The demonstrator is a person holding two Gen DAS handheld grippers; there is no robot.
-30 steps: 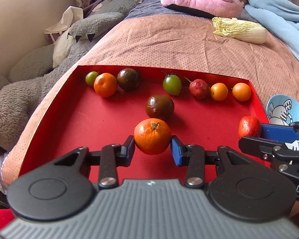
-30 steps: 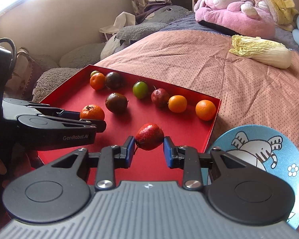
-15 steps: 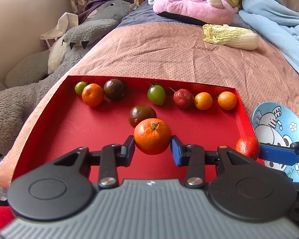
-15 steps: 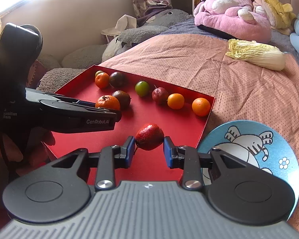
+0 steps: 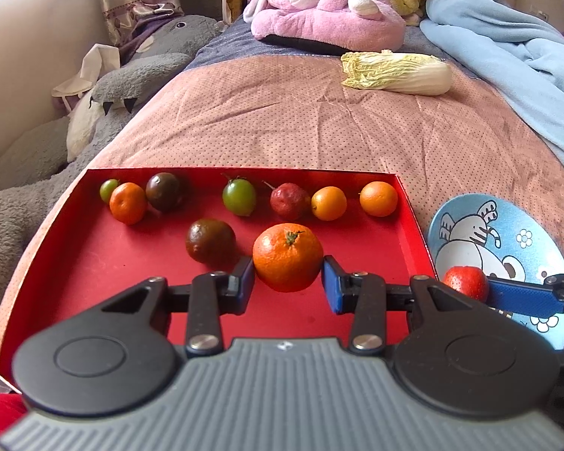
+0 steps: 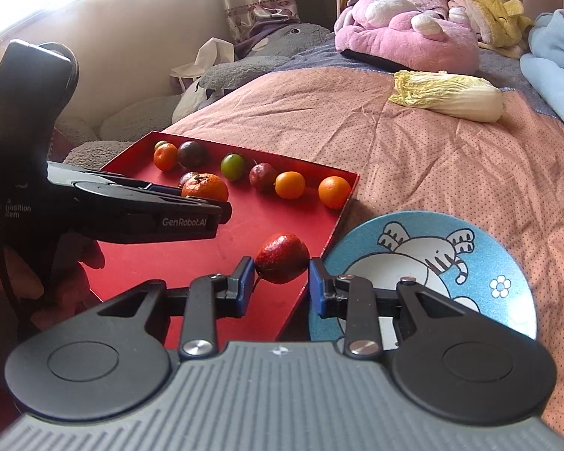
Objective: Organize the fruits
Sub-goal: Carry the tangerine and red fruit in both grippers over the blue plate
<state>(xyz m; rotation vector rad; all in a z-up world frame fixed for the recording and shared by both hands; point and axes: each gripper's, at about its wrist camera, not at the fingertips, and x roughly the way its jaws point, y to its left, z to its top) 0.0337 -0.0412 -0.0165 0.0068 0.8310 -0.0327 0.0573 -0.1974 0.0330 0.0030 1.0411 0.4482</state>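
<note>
While gripped, mandarin (image 5: 287,257) stem up.

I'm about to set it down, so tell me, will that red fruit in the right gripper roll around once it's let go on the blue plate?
Probably a little. The red fruit looks rounded and glossy, so it may roll or slip. The blue plate seems shallow, so its rim might stop it only weakly. The right gripper pinches it at two small spots, so it could twist on release.

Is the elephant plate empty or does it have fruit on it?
Empty. The elephant plate shows only its drawing; the red fruit is held in the right tool, at the plate's edge.
</note>
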